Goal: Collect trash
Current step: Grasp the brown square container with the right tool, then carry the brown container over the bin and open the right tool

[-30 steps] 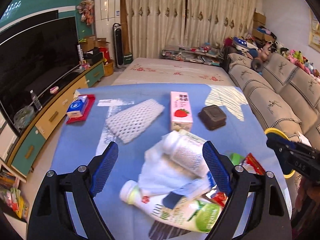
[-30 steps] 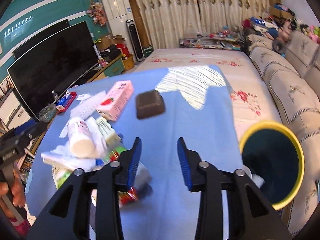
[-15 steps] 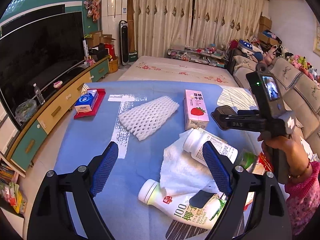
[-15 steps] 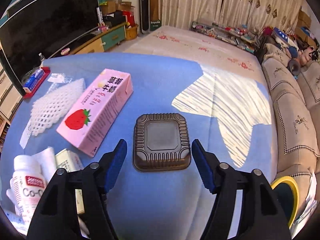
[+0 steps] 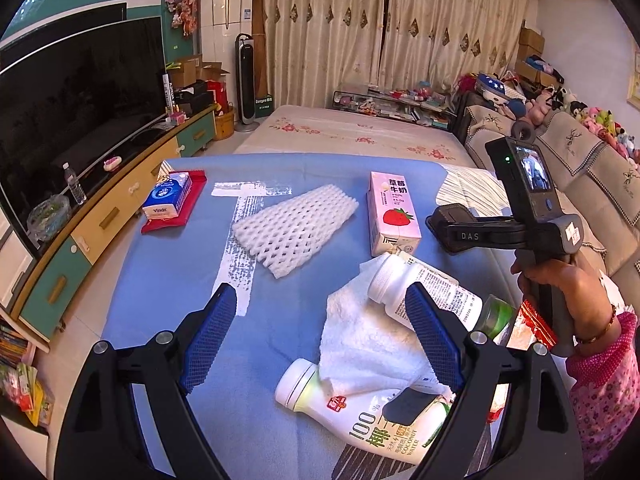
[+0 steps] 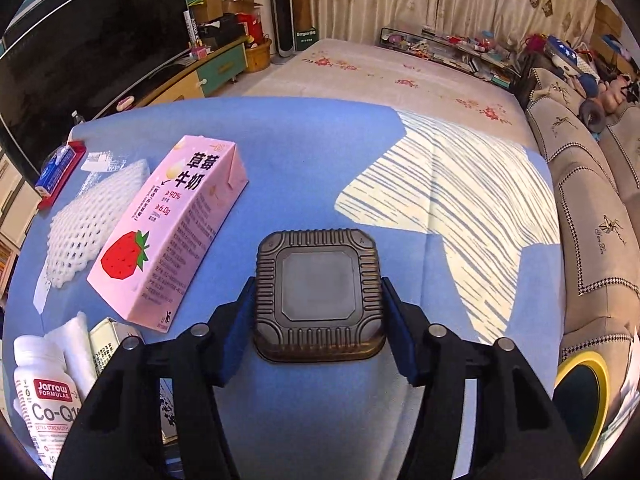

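Note:
A dark ribbed plastic tray (image 6: 318, 294) lies upside down on the blue tablecloth (image 6: 304, 152). My right gripper (image 6: 318, 316) is open with one finger on each side of the tray, close to its walls; it also shows in the left wrist view (image 5: 460, 232). My left gripper (image 5: 320, 340) is open and empty above a white tissue (image 5: 368, 344), a white pill bottle (image 5: 424, 294) and a coconut drink bottle (image 5: 372, 420). A pink strawberry milk carton (image 6: 172, 228) and a white foam net (image 5: 294, 228) lie further out.
A yellow-rimmed bin (image 6: 580, 396) stands off the table's right edge beside the sofa (image 6: 600, 200). A tissue pack on a red tray (image 5: 172, 200) sits at the far left. A TV cabinet (image 5: 100, 216) runs along the left.
My right gripper moved forward over the table and down around the dark tray, its fingers now straddling it. My left gripper drew back slightly and stayed open.

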A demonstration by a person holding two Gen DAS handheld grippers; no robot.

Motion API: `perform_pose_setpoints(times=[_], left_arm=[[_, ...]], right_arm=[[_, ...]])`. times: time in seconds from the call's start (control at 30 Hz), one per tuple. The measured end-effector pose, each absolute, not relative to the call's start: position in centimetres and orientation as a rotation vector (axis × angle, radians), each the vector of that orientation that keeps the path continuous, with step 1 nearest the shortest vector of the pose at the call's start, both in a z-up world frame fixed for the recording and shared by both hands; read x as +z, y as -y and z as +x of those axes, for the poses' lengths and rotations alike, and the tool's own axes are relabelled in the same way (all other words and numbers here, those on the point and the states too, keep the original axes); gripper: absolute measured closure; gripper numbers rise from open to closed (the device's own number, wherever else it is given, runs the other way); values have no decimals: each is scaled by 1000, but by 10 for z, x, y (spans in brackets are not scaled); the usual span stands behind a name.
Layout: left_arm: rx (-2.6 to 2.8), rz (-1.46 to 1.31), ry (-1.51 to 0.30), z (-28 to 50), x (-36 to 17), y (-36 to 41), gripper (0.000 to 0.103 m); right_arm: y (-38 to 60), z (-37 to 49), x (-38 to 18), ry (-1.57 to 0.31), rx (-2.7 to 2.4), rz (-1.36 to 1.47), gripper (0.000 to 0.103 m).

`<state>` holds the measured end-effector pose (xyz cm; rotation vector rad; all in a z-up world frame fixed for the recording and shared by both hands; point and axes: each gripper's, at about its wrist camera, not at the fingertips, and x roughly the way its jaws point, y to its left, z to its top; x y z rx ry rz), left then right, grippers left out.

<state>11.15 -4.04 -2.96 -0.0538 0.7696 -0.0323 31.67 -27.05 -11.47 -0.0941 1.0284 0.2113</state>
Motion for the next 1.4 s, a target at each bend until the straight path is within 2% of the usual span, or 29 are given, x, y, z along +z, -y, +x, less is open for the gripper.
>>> perform_pose_setpoints(times=[0.23, 0.57, 0.87, 1.2, 1.27, 1.4], left_arm=[[-49, -40, -768, 112, -27, 48, 18], [-73, -9, -757, 109, -22, 67, 18], [-95, 18, -774, 111, -25, 87, 18], [-118, 30, -795, 120, -25, 100, 18], [-123, 31, -801, 123, -26, 101, 18], [-133, 32, -811, 130, -24, 102, 18]], right_arm=[[308, 294, -92, -971, 160, -16, 47], [412, 223, -77, -897, -6, 98, 46], [507, 172, -114, -945, -210, 170, 46], [537, 168, -153, -1020, -268, 209, 45], [538, 169, -157, -1025, -270, 221, 36], [540, 166, -157, -1019, -268, 238, 35]])
